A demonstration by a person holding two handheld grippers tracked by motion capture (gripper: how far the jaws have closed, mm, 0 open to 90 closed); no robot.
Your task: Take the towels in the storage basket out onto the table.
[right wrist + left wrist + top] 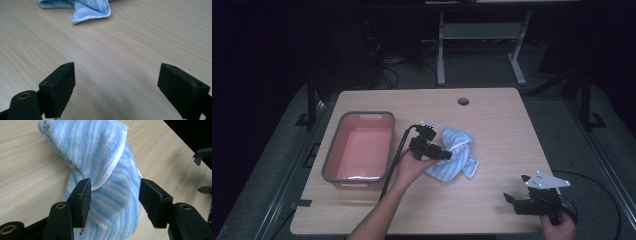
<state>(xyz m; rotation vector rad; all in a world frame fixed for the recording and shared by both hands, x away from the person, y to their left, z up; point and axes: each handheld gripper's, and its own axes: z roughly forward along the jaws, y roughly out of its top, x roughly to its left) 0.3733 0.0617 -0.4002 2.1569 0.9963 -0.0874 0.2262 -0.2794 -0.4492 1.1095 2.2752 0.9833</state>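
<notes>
1. Just right of the pink tub [358, 148], a crumpled blue striped towel [454, 154] lies on the table [492, 125].
2. Between tub and towel, the left gripper [114, 197] straddles the towel's near fold, pads apart and not pressing.
3. Well right of the tub, the right gripper [116, 90] gapes wide over bare wood, towel beyond it.

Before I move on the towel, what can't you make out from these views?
- Towel: left claw view, its near end runs off the bottom edge behind the left claw; whether the pads touch it is unclear.
- Towel's near-left edge: high view, covered by the left claw and hand.
- Bin: high view, glare on the floor hides any contents.
- Right claw: high view, dark; jaws hard to separate.
</notes>
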